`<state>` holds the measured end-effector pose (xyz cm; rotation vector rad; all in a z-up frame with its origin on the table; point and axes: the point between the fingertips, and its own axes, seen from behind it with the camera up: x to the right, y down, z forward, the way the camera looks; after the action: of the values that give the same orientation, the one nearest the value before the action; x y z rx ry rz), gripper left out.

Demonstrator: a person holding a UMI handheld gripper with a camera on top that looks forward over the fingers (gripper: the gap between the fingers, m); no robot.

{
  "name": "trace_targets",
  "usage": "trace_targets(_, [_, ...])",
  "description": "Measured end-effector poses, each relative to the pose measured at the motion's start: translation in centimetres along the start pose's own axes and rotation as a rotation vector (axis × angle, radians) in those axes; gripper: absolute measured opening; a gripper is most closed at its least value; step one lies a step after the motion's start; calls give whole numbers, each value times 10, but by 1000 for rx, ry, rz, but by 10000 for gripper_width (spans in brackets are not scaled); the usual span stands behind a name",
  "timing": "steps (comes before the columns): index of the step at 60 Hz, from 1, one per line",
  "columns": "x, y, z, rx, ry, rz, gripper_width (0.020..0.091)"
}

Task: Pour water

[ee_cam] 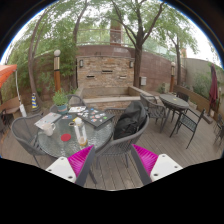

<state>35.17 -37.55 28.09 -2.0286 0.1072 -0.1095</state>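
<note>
Two pink pads sit closest to the lens, one on each finger, and the gripper has them spread wide with nothing but wooden deck showing in the gap. It isn't gripping anything, just hanging above the boards.

Just ahead of the fingers is a dark metal chair, basically straight out from the gap between them. Off to the left of that, beyond the left finger, there's a round glass table with a bunch of stuff on it. Closest to the fingers on that table is a tall glass with something orange-ish in it, standing upright near the table's edge. Next to it there's a red thing, too small for me to say what exactly. Some papers lie flat farther back, and a potted plant stands at the far side of the table. I can't pick out any water jug or bottle for sure.

Well beyond the right finger there's a second table with more dark chairs around it. Behind all of it runs a stone wall, and trees spread over the whole patio.
</note>
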Motion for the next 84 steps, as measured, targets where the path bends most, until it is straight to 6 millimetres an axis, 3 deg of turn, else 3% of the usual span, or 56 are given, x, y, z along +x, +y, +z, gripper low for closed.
trace_targets(8, [11, 2, -3, 2, 76, 46, 798])
trace_targets(21, [-18, 3, 0, 7, 112, 71, 791])
trace_targets(27, [-47, 9, 21, 7, 82, 74, 800])
trace_targets(32, [-85, 16, 55, 30, 27, 59, 799])
trace_targets(34, [-122, 17, 66, 28, 16, 63, 798])
trace_targets(40, [-166, 33, 129, 30, -26, 64, 797])
trace_targets(45, [-188, 38, 194, 69, -51, 54, 797])
trace_targets(50, [-196, 42, 258, 119, -35, 22, 780])
trace_targets(58, [-212, 50, 330, 142, -34, 64, 781])
trace_targets(64, [-210, 46, 365, 181, -24, 94, 780])
trace_targets(69, [-211, 29, 375, 238, 13, 101, 773])
trace_targets(71, [-212, 23, 378, 262, 24, 91, 712])
trace_targets(72, [-207, 20, 384, 267, 31, 85, 621])
trace_targets(73, [-209, 20, 387, 270, 38, 74, 478])
trace_targets(76, [-210, 18, 390, 296, 62, 63, 466])
trace_targets(77, [-201, 17, 386, 307, 68, 68, 467])
trace_targets(84, [-208, 20, 389, 310, 121, 49, 441])
